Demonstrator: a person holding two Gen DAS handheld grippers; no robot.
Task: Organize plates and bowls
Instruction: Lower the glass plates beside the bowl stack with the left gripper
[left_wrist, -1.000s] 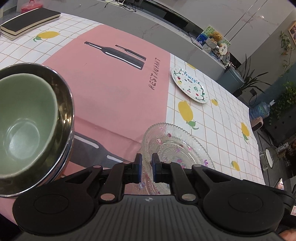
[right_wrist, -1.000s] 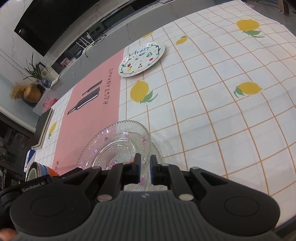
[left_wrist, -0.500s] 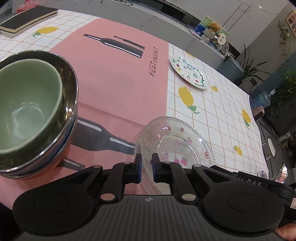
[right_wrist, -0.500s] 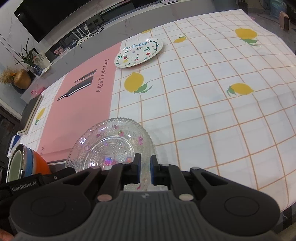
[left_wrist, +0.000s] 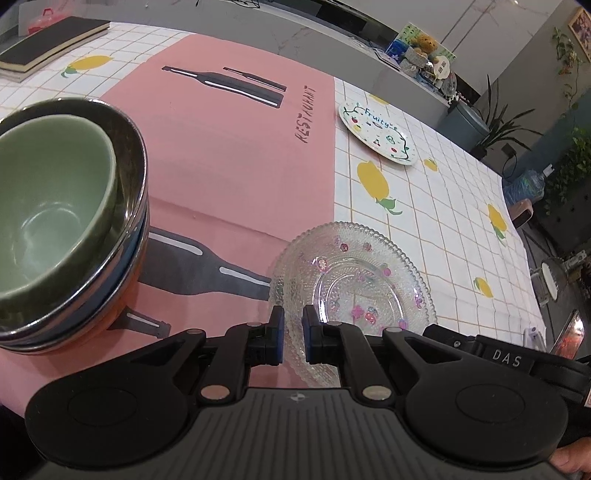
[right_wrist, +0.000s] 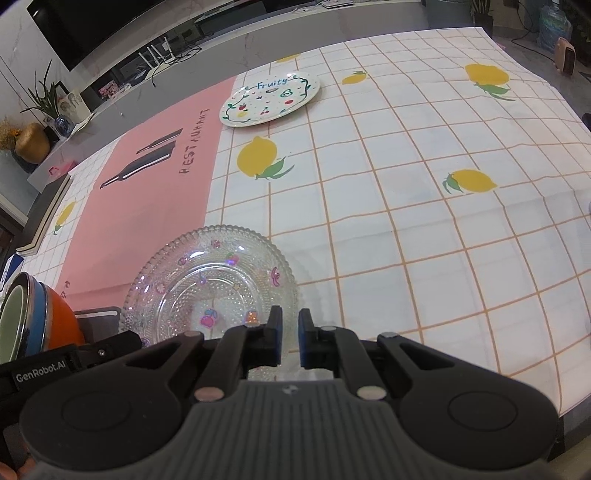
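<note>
So the bowls look sorted already: a green bowl (left_wrist: 48, 206) sits nested inside a steel bowl (left_wrist: 136, 177), and from the right wrist view there's a blue and an orange one under that, all in one stack on the pink mat (left_wrist: 229, 155) at the left side of the desk (right_wrist: 424, 229).

Plates are the half-done part. Two glass plates (right_wrist: 210, 280) seem to be stacked near the front edge, half on the mat and half on the lemon cloth; a second beaded rim peeks out below the top one in the left wrist view. The left tool (left_wrist: 293, 338) is clamped on the near-left rim of that glass, narrow gap with the rim in it. The right tool (right_wrist: 290, 341) is pinched on the near-right rim, jaws about as close as they go.

What's left, by the look of it: the painted "Fruity" plate (right_wrist: 269, 99) is sitting alone at the far side, well apart from the glass pile. That one probably needs to join the plates, or the other way round.
</note>
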